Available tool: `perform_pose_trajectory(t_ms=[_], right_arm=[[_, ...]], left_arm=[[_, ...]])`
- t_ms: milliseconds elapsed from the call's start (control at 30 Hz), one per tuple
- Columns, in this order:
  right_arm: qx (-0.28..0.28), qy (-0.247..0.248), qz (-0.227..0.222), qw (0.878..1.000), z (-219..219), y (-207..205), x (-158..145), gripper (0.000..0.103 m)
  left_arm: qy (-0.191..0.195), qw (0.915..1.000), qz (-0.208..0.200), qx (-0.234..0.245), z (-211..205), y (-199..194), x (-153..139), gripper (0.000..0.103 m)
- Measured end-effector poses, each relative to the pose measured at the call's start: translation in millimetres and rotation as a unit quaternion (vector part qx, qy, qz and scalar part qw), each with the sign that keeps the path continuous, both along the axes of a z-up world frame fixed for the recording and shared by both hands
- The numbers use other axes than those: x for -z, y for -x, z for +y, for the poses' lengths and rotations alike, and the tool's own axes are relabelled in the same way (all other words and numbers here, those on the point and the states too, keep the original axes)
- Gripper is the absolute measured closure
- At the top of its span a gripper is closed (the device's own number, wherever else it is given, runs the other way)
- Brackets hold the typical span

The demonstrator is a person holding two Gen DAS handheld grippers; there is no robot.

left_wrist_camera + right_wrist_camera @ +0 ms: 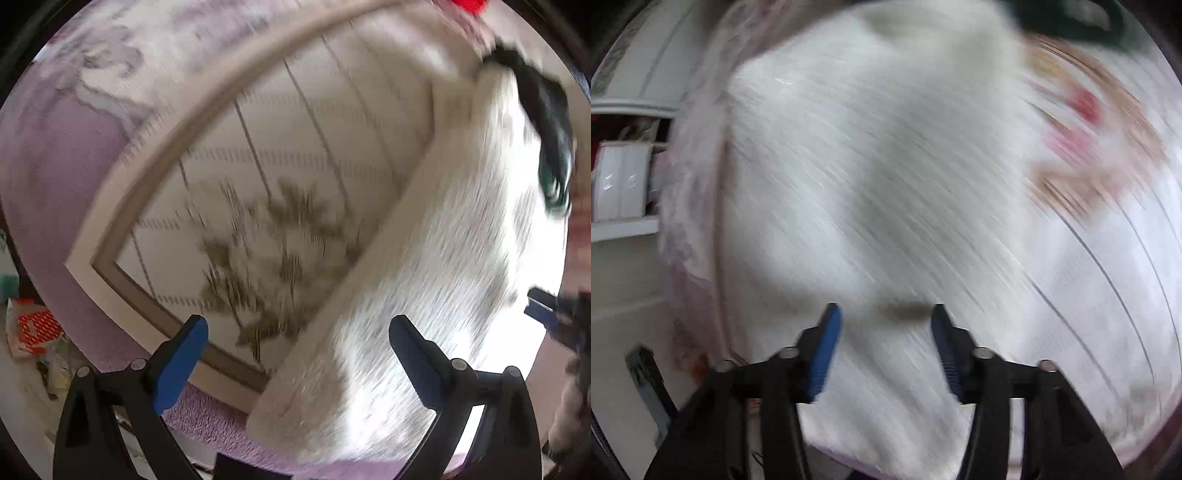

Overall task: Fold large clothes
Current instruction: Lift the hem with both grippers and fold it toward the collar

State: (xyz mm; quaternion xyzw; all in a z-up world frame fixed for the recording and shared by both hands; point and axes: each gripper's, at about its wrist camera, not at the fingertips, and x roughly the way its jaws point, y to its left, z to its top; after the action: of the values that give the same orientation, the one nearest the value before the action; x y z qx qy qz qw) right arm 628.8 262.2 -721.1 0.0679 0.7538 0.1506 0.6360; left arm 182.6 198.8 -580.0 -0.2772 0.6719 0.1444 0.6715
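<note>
The white fleece garment [424,295] is lying on a bed, over a cream bedspread [295,147] with a leafy print and a lilac border; in the left wrist view it is filling the right side, in the right wrist view nearly the whole frame. The left tongs [299,332] are standing spread wide above the bedspread and the garment's edge, pinching nothing. The right tongs [886,325] are standing partly spread over the fleece, with cloth below them but nothing pressed between the pads, as far as the blur allows. Judging from this, both hands are travelling to a fresh hold for the next fold. To do it well, each pair of tongs should be coming down on an outer edge or corner of the fleece, biting only the layer meant to be lifted, the two holds level with one another so the fold line is running straight; the pile is thick, so a deep bite is looking safer than a fingertip nip. Much is hard to read: both views are smeared by motion, the garment's outline, sleeves and hem are not showing, a dark green-black piece [546,122] at its far end could be a collar or a separate item, and the small dark mark [905,310] between the right tongs is too blurred to name. The far edge of the bed is cut off.
</note>
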Motion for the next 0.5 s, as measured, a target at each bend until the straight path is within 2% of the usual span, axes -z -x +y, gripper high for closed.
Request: perform_pose_trajectory(t_ms=[33,67,100,133,167,233,267,300,333,400,500], right_arm=[[0.004,0.017,0.010,1.000,-13,15,2,0.046],[0.011,0.034,0.037,0.999,-29,40,11,0.046],[0.016,0.042,0.063,0.997,-41,61,22,0.046],[0.020,0.047,0.084,0.995,-47,76,30,0.046],[0.028,0.054,0.117,0.991,-56,100,45,0.046],[0.040,0.043,0.147,0.987,-64,129,62,0.046],[0.047,0.027,0.147,0.988,-66,140,65,0.055],[0.056,0.022,0.137,0.989,-69,146,64,0.071],[0.067,0.027,0.118,0.990,-74,151,59,0.080],[0.089,0.021,0.102,0.991,-84,154,49,0.086],[0.123,0.014,0.084,0.989,-101,159,28,0.089]], left_arm=[[0.003,0.9999,0.004,0.016,-7,4,7,0.021],[0.003,0.9996,0.008,0.028,-14,8,12,0.055],[0.011,0.9993,0.005,0.034,-19,12,14,0.077],[0.013,0.9993,0.002,0.035,-24,15,13,0.091],[0.007,0.9994,-0.004,0.035,-26,17,9,0.092],[-0.002,0.9991,-0.027,0.034,-33,21,-10,0.093],[0.002,0.9990,-0.034,0.029,-34,22,-16,0.093],[0.019,0.9985,-0.048,0.015,-34,24,-30,0.094],[0.032,0.9978,-0.058,0.005,-35,26,-40,0.094],[0.061,0.9952,-0.074,-0.016,-35,30,-57,0.094],[0.088,0.9923,-0.079,-0.035,-38,35,-64,0.094]])
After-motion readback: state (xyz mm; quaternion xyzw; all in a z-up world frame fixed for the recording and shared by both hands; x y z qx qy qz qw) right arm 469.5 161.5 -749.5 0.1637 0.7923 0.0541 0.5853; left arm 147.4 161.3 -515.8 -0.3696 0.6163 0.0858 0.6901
